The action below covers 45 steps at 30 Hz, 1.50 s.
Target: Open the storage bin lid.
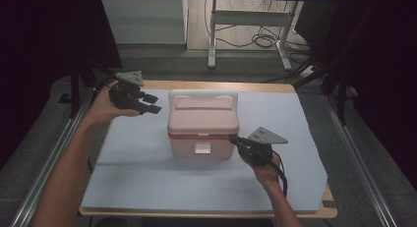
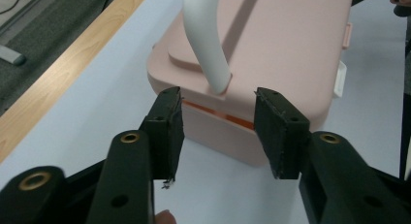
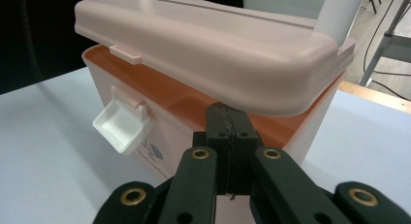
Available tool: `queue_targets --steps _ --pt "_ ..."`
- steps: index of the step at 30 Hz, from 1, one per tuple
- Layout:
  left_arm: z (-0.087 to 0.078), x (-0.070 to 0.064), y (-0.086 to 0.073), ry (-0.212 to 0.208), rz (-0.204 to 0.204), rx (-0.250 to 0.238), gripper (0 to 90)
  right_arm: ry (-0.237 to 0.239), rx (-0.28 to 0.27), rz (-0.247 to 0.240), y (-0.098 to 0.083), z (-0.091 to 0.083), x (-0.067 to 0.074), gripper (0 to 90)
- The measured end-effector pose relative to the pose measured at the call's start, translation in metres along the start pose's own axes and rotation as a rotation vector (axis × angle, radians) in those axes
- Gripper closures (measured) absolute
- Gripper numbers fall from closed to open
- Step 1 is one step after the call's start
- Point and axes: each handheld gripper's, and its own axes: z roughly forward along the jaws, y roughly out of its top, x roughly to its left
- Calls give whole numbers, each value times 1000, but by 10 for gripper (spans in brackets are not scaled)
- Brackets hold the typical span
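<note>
So far I have the clasp (image 3: 122,125) flipped down and the lid (image 3: 218,49) lifted a crack above my shut, empty right hand-held gripper (image 3: 228,118), while the left hand-held gripper (image 2: 219,132), half open and holding nothing, faces the pink box (image 1: 202,124); full opening remains.

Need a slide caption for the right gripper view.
Shut right gripper wedged under the raised front edge of the pink box's lid, white latch hanging open.
</note>
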Motion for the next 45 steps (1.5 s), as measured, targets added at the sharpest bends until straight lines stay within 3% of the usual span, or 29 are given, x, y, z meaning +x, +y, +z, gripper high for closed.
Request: queue_targets --steps 7,12,20,31,38,45 --pt "5 -10 -12 -15 5 -15 787 -2 -1 0 0 -1 0 898" --pt "11 -18 -22 -37 8 -11 848 -2 -3 4 1 -1 0 898" --pt "18 -27 -39 -42 -26 -47 882 -4 -5 3 1 -1 1 898" --pt "22 -38 -54 -19 -40 -79 900 -4 -5 5 1 -1 1 898" --pt "31 -54 -58 -7 -36 -57 900 -5 -9 3 1 -1 0 898" --pt "33 -70 -62 -6 -41 -85 900 -5 -8 3 1 -2 0 898"
